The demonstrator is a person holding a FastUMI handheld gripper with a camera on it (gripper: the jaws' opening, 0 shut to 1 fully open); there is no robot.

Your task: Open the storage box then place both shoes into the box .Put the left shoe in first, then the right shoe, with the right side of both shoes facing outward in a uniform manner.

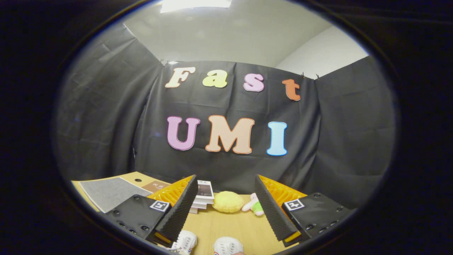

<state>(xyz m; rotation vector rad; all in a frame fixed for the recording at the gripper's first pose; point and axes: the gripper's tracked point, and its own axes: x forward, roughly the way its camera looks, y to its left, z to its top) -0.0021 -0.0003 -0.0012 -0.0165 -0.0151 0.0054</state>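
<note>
My gripper (225,209) is held above the wooden table (226,226), open, with a wide gap and nothing between its fingers. Two white shoes peek up close below the fingers: one shoe (184,243) sits just under the left finger, the other shoe (228,245) lies below the gap between the fingers. Only their toe ends show, the rest is cut off. I can make out no storage box from here.
Beyond the fingers, by the black cloth wall, a small stack of books (203,196) stands next to a yellow plush cushion (228,202) and a small pink-and-green plush toy (255,206). A grey mat (108,193) and a brown booklet (155,185) lie at the far left.
</note>
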